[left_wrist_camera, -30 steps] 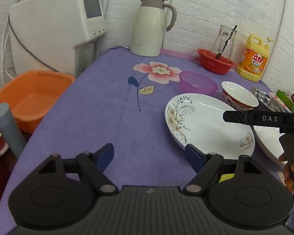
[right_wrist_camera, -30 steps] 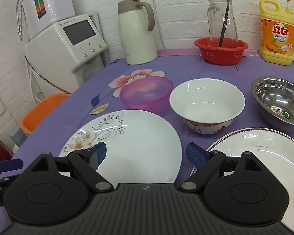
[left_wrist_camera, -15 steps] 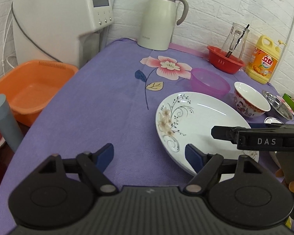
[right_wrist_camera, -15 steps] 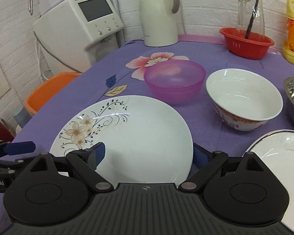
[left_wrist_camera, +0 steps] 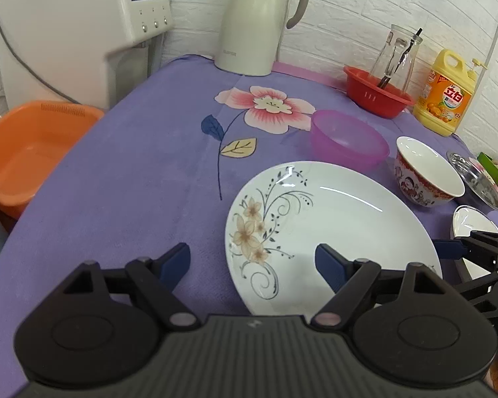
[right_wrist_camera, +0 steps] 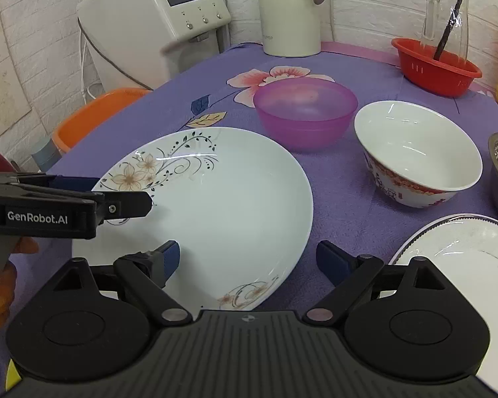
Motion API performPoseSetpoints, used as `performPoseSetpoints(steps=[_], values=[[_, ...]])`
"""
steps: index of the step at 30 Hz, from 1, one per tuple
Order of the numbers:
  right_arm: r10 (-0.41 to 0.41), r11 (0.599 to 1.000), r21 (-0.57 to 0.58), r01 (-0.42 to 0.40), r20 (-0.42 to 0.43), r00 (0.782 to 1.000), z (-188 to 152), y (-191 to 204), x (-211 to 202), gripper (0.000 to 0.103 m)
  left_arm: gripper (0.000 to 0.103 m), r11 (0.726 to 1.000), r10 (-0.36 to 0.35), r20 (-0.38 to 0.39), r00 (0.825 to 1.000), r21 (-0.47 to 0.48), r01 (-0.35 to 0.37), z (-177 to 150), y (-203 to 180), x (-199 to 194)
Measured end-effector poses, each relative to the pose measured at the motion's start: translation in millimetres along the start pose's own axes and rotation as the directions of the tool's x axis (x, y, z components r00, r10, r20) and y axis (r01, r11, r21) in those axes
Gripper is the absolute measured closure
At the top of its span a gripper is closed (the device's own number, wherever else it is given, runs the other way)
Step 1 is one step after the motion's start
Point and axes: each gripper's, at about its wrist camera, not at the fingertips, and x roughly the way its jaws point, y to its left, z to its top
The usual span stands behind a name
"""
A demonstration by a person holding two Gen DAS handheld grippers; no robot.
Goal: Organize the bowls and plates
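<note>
Lower centre: left gripper [left_wrist_camera: 250, 260] opening, right gripper [right_wrist_camera: 247, 260] spread, both empty over floral plate [left_wrist_camera: 332, 229]. Likely risk: colliding, skidding plate into purple bowl [left_wrist_camera: 348, 141].

A home kitchen corner; a table under a purple floral tablecloth [left_wrist_camera: 132, 179] against a white brick wall [left_wrist_camera: 365, 6]; on it a cream thermos jug [left_wrist_camera: 252, 23], yellow dish soap bottle [left_wrist_camera: 445, 96], bowls; beside it a white countertop appliance [left_wrist_camera: 66, 26].
</note>
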Motion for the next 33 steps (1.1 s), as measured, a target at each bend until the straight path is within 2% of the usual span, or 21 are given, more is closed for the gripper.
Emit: performPoseSetpoints(steps=[4, 10, 12, 13, 14, 18, 22, 26, 33], values=[[-0.007, 0.999, -0.041, 0.007, 0.002, 1.0, -3, 6, 2, 0.0, 0.021, 1.0, 0.001, -0.008, 1.0, 0.011, -0.001, -2, -4, 5], [0.039, 0.995, -0.087, -0.039, 0.0, 0.999, -3, 16, 5, 0.0, 0.022, 0.997, 0.034, -0.015, 0.999, 0.068, -0.033, -2, -14, 9], [0.038, 0.996, -0.078, -0.038, 0.001, 0.999, -2, 16, 5, 0.0, 0.026, 0.996, 0.029, -0.02, 0.999, 0.09, -0.027, -1, -19, 12], [0.04, 0.997, -0.069, -0.039, 0.005, 0.999, -2, 15, 4, 0.0, 0.032, 0.995, 0.015, -0.022, 1.0, 0.103, -0.012, -1, -22, 12], [0.039, 0.998, -0.055, -0.038, 0.009, 0.999, -2, 14, 4, 0.0, 0.032, 0.994, 0.004, -0.023, 1.0, 0.106, -0.001, 0, -25, 12], [-0.007, 1.0, -0.006, 0.007, 0.009, 1.0, -1, 17, 0, 0.0, 0.033, 0.998, -0.012, -0.04, 0.999, 0.064, 0.014, 7, -27, 10], [-0.014, 0.999, 0.036, 0.013, 0.044, 0.999, -1, 16, -12, 0.0, 0.032, 0.995, -0.018, -0.007, 1.0, 0.103, 0.019, 13, -37, -1], [-0.056, 0.998, 0.034, 0.053, 0.085, 0.995, -2, 20, -26, 0.0, 0.032, 0.993, -0.034, 0.005, 0.999, 0.113, 0.033, 12, -43, -11], [-0.077, 0.997, 0.029, 0.074, 0.122, 0.989, -20, 36, -58, 0.0, 0.032, 0.992, -0.061, 0.034, 0.998, 0.11, 0.057, -2, -48, -43]])
